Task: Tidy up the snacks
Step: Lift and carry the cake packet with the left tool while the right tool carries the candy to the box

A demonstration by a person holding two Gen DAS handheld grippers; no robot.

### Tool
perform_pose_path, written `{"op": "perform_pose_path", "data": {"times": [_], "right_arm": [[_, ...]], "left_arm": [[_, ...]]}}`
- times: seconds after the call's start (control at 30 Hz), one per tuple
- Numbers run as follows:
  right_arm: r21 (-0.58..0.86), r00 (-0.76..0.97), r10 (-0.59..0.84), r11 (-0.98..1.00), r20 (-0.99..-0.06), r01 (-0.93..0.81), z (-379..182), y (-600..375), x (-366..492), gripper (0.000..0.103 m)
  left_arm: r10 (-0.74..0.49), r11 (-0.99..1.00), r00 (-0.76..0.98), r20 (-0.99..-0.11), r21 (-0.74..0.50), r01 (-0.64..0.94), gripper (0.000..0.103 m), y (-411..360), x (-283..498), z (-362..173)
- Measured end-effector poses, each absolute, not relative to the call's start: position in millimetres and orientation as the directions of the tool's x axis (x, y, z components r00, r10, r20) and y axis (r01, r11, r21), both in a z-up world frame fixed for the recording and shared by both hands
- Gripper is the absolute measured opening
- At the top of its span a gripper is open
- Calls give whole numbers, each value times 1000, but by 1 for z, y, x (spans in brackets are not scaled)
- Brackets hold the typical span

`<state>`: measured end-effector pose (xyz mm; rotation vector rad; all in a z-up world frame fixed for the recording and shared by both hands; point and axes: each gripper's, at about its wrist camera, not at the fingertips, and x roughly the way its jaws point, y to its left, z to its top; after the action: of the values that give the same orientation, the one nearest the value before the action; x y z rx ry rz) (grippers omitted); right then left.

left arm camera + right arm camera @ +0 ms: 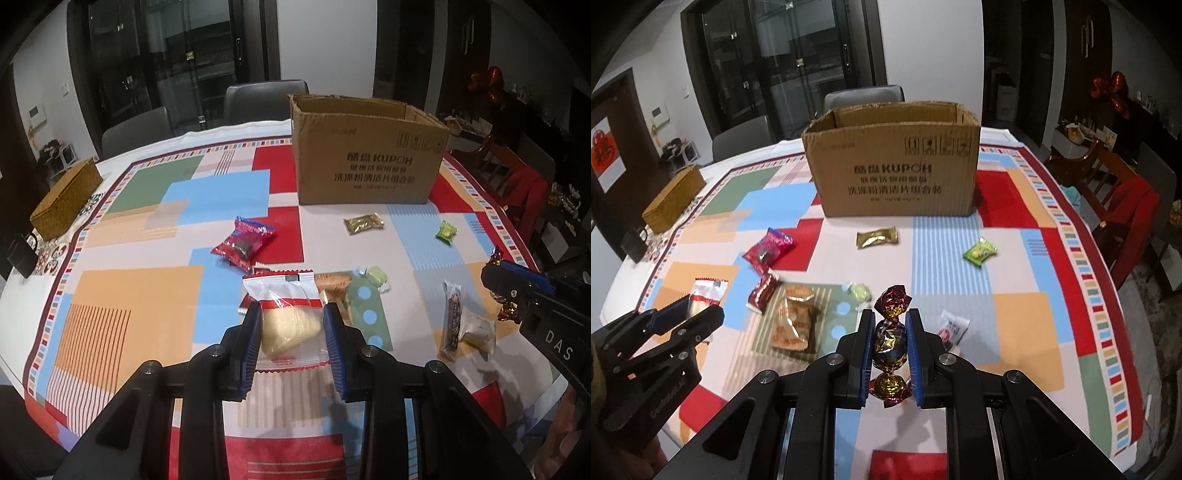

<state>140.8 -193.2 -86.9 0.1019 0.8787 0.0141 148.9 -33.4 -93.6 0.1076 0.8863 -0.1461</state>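
Between the blue pads of the left gripper [291, 325], a clear-and-red pastry packet [286, 314] is being pinched across its middle, the pale cake inside bulging between the fingers and the sealed top edge standing beyond the tips. Judging by the packet hanging clear of the patterned tablecloth [122, 295], the grip is serving to carry it rather than merely steady it.

At the right gripper [891, 334], the fingers are pressing nearly together on a foil-wrapped twist candy [890, 341], gripping its round centre so that both twisted ends are sticking out, one ahead of the tips and one behind.

Well ahead of both sets of fingers, an open cardboard box [894, 184] is standing upright, its top flaps absent; it is, in my judgement, serving as the collection point.

Still lying loose between the fingers and the box are a red packet [243, 240], a gold sachet [877, 237], a green sweet [979, 252] and an orange-brown wrapper [794, 321].

Sorting appears to be at an early stage.
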Motion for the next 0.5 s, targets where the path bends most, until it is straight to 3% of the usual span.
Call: {"op": "perform_pose_path", "data": {"times": [0.5], "right_arm": [[74, 707, 30, 997, -707, 32, -53, -203, 158, 18]], "left_arm": [[-122, 978, 666, -736, 24, 205, 33, -43, 173, -60]]}}
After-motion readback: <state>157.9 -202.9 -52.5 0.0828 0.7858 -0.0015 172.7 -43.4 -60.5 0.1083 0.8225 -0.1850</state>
